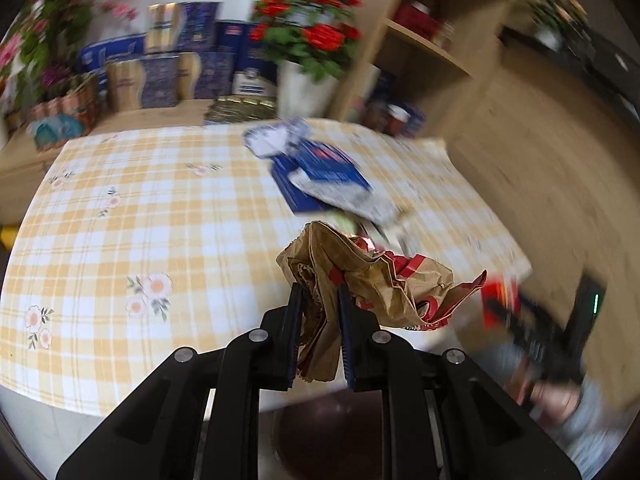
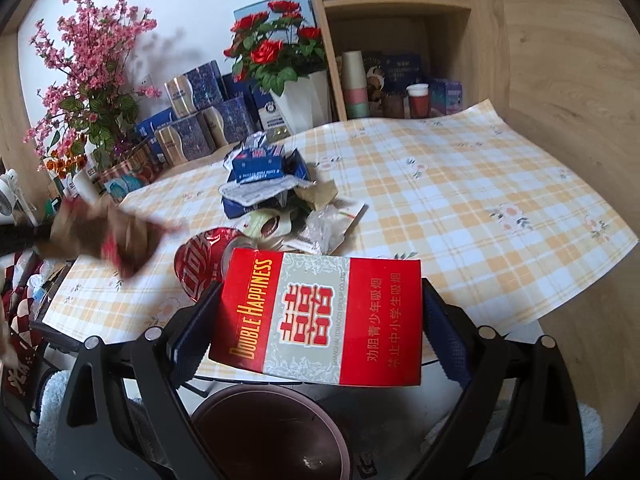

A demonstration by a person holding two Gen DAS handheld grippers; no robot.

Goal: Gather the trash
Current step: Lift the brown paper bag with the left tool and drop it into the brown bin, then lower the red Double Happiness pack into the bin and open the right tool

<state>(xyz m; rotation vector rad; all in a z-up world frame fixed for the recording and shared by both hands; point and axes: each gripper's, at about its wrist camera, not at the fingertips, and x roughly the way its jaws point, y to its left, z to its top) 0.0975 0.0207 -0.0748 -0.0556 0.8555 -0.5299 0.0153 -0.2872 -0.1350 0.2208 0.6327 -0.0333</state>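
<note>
"Double Happiness" cigarette carton (image 2: 320,316) in right tongs (image 2: 320,320)

This looks like a lived-in home, likely a dining or sitting corner. The worktop (image 2: 480,184) wears a yellow-and-white checked cloth printed with small flowers. Behind it stand a white vase of red roses (image 2: 276,52), a spray of pink blossom (image 2: 88,52) and stacked blue and gold gift boxes (image 2: 200,108). A pale wooden shelf unit (image 2: 400,4) holds paper cups (image 2: 354,84), small jars and a red basket. Wood-grain panelling lines the wall on the right.
</note>
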